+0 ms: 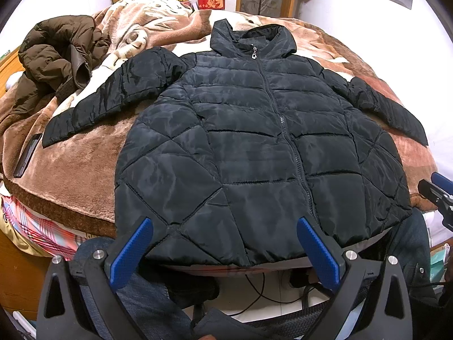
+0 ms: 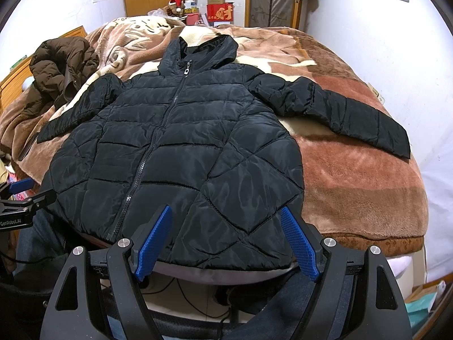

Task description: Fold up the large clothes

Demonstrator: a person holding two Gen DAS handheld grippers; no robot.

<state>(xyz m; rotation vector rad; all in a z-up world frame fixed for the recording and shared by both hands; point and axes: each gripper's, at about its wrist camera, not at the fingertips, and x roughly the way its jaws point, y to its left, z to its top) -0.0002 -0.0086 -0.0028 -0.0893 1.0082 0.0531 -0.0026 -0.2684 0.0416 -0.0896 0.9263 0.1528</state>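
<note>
Black jacket spread flat on the bed, no fold made yet.

Left tool (image 1: 225,248) spread and empty near the hem; black jacket (image 1: 254,141) zipped, sleeves out, on the bed (image 1: 70,175); right tool (image 2: 226,240) likewise spread, empty. All folding remains.

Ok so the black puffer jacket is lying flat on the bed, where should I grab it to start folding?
Take the black jacket by a sleeve cuff. The right sleeve lies spread out flat on the blanket, apart from the body, so the right gripper, now open, could probably come in from the outer side and pinch the cuff edge. The left gripper, also open, suits the left sleeve.
</note>
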